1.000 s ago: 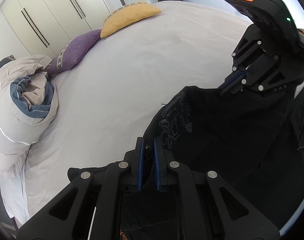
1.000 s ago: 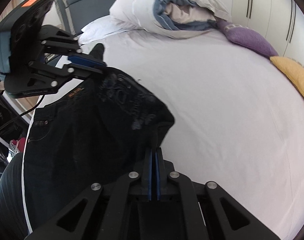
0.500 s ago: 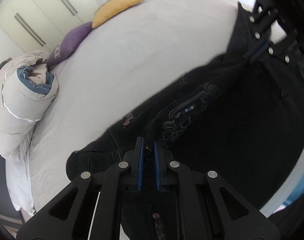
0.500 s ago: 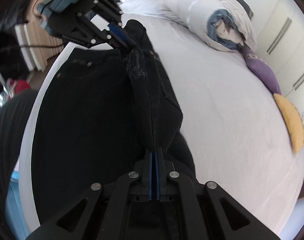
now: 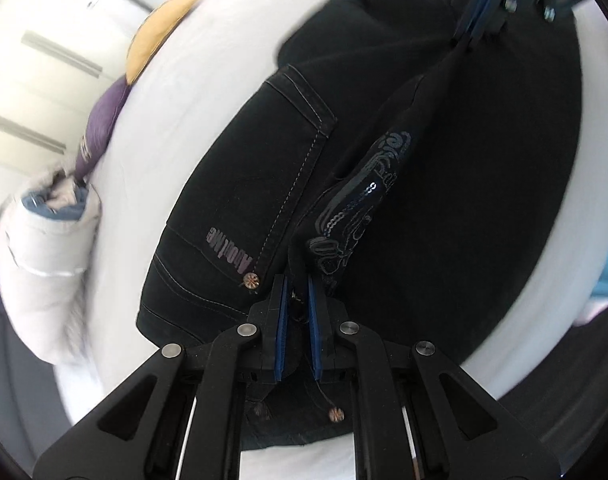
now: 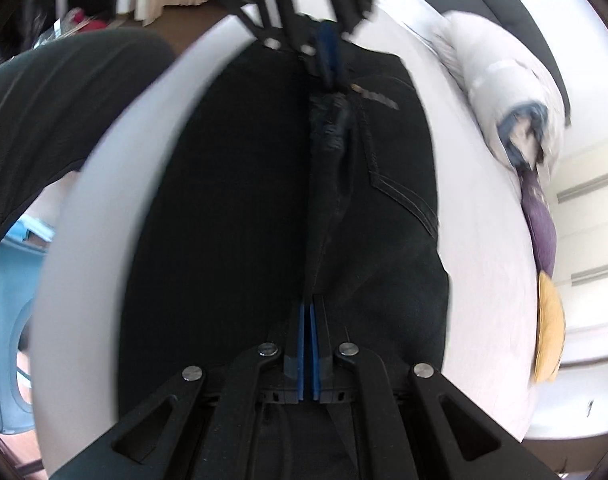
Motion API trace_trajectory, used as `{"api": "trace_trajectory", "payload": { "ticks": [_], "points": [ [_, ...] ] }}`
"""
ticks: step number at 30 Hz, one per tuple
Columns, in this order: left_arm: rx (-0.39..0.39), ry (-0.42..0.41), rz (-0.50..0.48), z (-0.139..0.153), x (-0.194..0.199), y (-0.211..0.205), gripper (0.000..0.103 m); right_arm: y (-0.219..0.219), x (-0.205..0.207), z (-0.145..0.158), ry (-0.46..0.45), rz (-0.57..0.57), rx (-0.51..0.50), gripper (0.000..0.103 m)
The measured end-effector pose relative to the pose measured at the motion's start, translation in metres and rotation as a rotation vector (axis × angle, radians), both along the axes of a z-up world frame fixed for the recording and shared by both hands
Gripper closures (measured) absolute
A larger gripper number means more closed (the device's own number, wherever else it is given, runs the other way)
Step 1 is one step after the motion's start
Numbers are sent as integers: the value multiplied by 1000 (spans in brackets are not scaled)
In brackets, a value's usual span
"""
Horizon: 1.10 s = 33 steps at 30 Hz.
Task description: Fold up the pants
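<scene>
Here the black pants (image 5: 443,208) are held taut above the white bed (image 5: 208,92), a fold of fabric clamped in the left tool (image 5: 298,312) and in the right tool (image 6: 308,344). Lengthwise folding is judged underway; an even lowering is called for next.

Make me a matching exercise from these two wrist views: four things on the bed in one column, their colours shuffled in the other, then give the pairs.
Things:
1. pants
2. bed sheet
3. cushion beside the rolled duvet
4. cushion farthest from the duvet

Colours:
A. yellow
B. black
C. purple
D. white

Pairs: 1-B, 2-D, 3-C, 4-A
</scene>
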<state>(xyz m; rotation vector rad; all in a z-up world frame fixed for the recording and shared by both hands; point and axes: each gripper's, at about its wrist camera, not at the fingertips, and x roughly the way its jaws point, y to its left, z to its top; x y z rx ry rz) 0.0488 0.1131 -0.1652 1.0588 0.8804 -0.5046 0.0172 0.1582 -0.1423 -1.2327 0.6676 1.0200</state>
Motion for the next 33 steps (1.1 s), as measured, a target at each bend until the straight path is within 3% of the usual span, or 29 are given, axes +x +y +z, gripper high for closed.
{"api": "trace_trajectory", "payload": {
  "ticks": [2, 9, 21, 28, 31, 33],
  "points": [
    [36, -14, -15, -9, -13, 2, 94, 6, -12, -2, 3, 25, -6, 100],
    [47, -6, 22, -22, -35, 24, 94, 27, -35, -13, 5, 52, -10, 100],
    [19, 23, 61, -41, -84, 46, 96, 39, -39, -4, -6, 44, 1, 100],
    [12, 19, 83, -40, -75, 55, 96, 42, -46, -3, -8, 33, 12, 100],
    [14, 2, 93, -42, -44, 62, 95, 46, -45, -10, -23, 24, 10, 100],
    [15, -14, 100, -45, -46, 61, 94, 47, -37, -16, -1, -14, 18, 100]
  ]
}}
